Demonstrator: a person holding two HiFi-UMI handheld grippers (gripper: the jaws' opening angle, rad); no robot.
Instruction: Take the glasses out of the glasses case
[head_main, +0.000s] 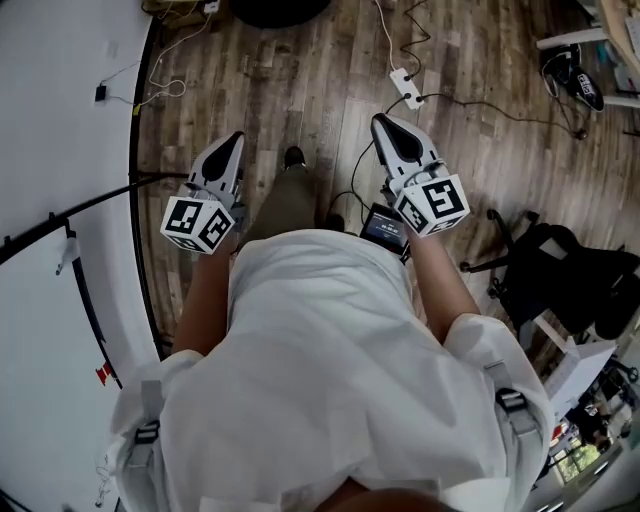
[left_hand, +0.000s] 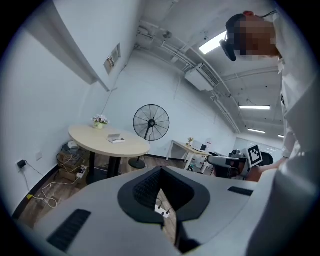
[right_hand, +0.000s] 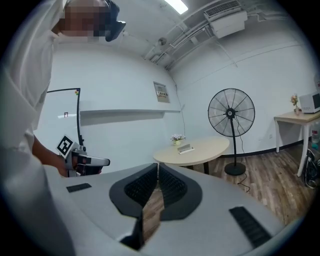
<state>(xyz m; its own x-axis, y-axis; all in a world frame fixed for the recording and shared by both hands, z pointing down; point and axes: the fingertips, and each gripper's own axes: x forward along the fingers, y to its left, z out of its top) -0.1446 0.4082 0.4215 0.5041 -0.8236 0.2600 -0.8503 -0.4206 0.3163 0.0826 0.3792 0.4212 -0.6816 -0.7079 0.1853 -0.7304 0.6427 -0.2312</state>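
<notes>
While held forward side by side, left tool (head_main: 234, 142) and right tool (head_main: 382, 122) seem pressed together, empty.

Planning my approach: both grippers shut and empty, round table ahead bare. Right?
Not bare: the right gripper view shows a flower pot and a flat case-like item on the round table. The left gripper and right gripper are shut and empty.
</notes>
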